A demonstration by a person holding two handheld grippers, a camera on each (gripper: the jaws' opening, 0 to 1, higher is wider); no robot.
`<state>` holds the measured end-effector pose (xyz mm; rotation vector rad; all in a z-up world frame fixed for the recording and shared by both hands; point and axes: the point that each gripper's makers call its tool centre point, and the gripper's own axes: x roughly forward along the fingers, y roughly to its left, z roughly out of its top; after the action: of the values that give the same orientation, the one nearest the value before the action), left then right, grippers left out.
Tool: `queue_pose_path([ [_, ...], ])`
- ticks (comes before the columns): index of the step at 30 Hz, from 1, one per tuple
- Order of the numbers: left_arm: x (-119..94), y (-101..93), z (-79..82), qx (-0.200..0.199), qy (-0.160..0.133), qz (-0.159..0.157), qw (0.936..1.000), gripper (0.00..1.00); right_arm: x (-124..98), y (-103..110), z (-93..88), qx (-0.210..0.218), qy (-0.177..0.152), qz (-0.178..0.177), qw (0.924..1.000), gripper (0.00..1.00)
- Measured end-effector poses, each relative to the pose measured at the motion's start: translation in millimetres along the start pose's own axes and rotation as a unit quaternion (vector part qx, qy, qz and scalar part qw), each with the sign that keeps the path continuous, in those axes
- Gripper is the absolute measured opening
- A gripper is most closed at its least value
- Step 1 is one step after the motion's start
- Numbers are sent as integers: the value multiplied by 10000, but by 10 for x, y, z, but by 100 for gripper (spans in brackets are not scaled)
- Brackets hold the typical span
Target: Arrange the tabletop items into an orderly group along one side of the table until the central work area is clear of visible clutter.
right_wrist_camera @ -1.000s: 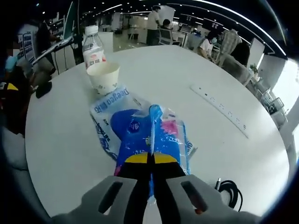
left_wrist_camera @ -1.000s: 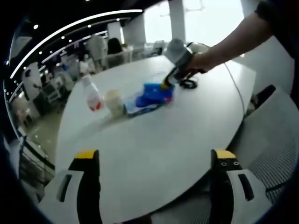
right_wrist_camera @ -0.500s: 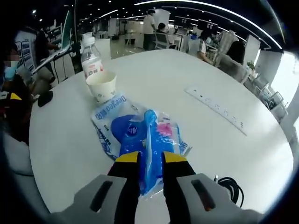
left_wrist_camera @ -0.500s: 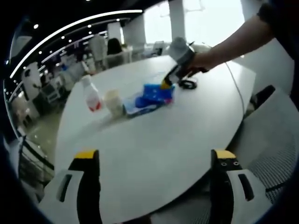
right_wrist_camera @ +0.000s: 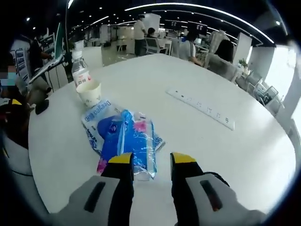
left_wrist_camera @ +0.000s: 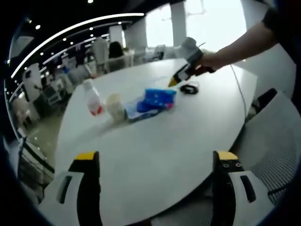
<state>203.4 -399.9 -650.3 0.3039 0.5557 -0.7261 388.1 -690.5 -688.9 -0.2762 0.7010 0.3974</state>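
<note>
Tissue packs in blue plastic are lying just beyond the right gripper, whose jaws are standing apart with nothing between them; they look soft, light and crinkly, so pinching a sealed edge should work best. Past them a paper cup and a small bottle are sitting close together, the cup likely crushable. Across the table the left gripper is hovering, parted and empty.

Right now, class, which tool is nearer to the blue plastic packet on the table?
Right. The right tool hovers just behind the blue plastic packet, open and clear of it. The left tool sits back at the table's near edge, far from the packet.
</note>
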Motion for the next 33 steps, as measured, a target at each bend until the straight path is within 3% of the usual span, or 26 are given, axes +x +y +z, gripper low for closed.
queue_pose_path([
  [6, 3, -19, -17, 46, 71, -29, 10000, 97, -125, -268, -166, 48, 95, -213, 9997, 32],
  [16, 7, -36, -34, 83, 140, -66, 9998, 97, -227, -530, -368, 187, 191, -426, 9987, 35],
  [33, 33, -69, -95, 177, 317, -156, 9992, 95, -277, -513, -796, 307, 623, -447, 9966, 36],
])
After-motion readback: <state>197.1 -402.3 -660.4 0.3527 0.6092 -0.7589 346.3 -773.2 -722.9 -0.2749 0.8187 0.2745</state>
